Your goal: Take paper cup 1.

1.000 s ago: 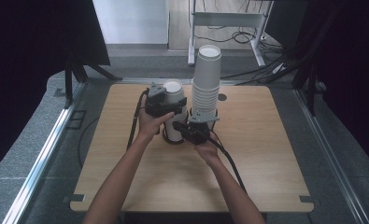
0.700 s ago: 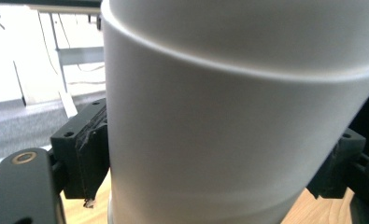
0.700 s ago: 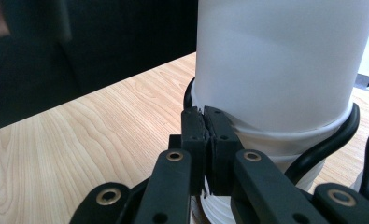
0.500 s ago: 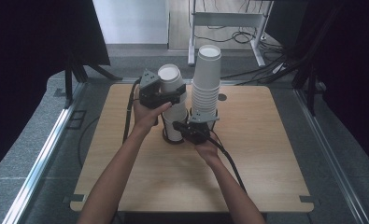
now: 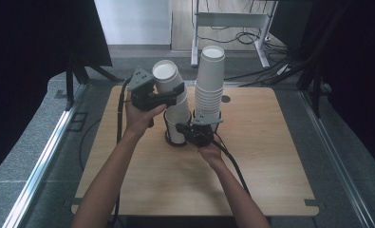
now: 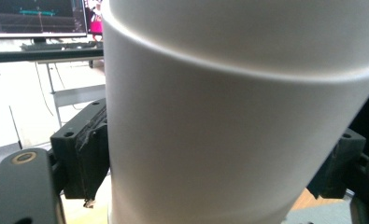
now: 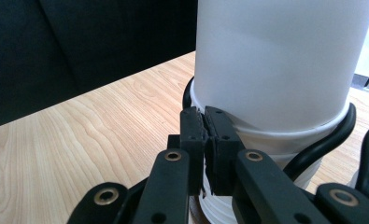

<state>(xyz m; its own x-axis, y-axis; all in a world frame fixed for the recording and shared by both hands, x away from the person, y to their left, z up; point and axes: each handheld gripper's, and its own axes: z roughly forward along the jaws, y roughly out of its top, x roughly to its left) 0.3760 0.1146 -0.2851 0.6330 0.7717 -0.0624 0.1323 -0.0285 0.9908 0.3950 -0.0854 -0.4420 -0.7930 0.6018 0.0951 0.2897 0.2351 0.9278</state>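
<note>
White paper cup (image 5: pixel 168 78) in left gripper (image 5: pixel 178 92), two cup stacks (image 5: pixel 209 80)

Left gripper view: white cup (image 6: pixel 238 116) blurred, its top & base cut off by the frame (pads mostly hidden behind it). Right gripper view: cup stack (image 7: pixel 275 70) cropped at top; whether the jaws pinch its rim can't be told.

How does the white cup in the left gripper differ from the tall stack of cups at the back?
The single cup is tilted, its mouth turned toward the camera, and raised clear of the table by the left gripper; the tall stack stands upright on the table. The cup is one piece; the stack shows many nested rims. Both are plain white paper.
</note>
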